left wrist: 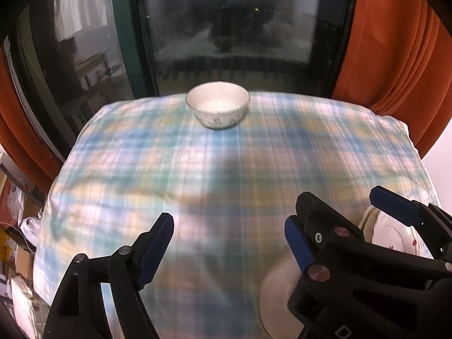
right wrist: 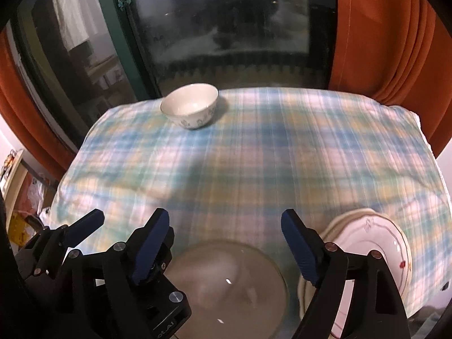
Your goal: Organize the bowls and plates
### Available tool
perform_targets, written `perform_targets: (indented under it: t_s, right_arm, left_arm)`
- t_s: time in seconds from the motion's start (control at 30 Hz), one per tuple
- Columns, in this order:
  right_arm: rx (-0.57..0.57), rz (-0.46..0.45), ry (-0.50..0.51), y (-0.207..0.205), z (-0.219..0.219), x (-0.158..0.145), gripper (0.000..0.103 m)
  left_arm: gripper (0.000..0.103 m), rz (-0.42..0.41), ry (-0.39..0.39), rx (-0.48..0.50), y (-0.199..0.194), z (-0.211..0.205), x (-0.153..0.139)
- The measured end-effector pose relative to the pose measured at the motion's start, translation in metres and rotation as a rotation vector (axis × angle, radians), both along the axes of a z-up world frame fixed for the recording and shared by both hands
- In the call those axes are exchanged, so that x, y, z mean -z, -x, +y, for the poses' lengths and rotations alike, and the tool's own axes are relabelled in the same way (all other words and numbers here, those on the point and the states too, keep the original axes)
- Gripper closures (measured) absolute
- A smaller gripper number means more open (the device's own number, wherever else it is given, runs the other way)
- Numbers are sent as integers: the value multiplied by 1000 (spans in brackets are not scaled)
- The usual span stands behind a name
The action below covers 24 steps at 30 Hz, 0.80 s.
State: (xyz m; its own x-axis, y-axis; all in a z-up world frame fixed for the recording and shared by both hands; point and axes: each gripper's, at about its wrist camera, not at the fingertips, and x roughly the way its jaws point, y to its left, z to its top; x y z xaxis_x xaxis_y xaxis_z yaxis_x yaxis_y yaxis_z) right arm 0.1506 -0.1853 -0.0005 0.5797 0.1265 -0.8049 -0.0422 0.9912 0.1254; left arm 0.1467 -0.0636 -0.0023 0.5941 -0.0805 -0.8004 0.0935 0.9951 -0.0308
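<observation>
Both tools, the left tool [left wrist: 228, 243] and the right tool [right wrist: 226, 240], hang released and empty above a glass plate [right wrist: 226, 288] lying on the checked tabletop [right wrist: 254, 155], beside stacked white plates [right wrist: 375, 243]. The placing step looks finished; next, reaching the far bowl [left wrist: 217, 104].

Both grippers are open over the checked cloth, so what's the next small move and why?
Probably reach the left gripper toward the white bowl at the far edge. It sits alone, while the plates and the glass dish are grouped near. The right gripper is open too, holding nothing.
</observation>
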Motion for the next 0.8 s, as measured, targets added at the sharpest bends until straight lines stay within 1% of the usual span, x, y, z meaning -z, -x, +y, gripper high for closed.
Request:
perform_targets:
  t_s: [0.1,0.2,0.33,0.53,0.63,0.8]
  right_arm:
    - [10,-3,2,-15,8,-5,18]
    - [58,-12,17,-31,17,-13,18]
    - [79,-12,2,-53,26,-21,18]
    - [110,-35,7,-89,40,-31,18]
    - [149,-38,-2,-108,44,-33,18]
    - [172,-26,24,-141,54,-26,18]
  left_arm:
    - [21,-2,10,5,-16,9,-5]
    - [21,-4,8,5,-31,16,-12]
    - [21,-27,-7,9,-54,26,-23]
    - [21,-58,-13,28,-92,38,-33]
    - [21,-62,-20,39,-112,43,-32]
    - [21,-45,-15,41,-148,48,-23]
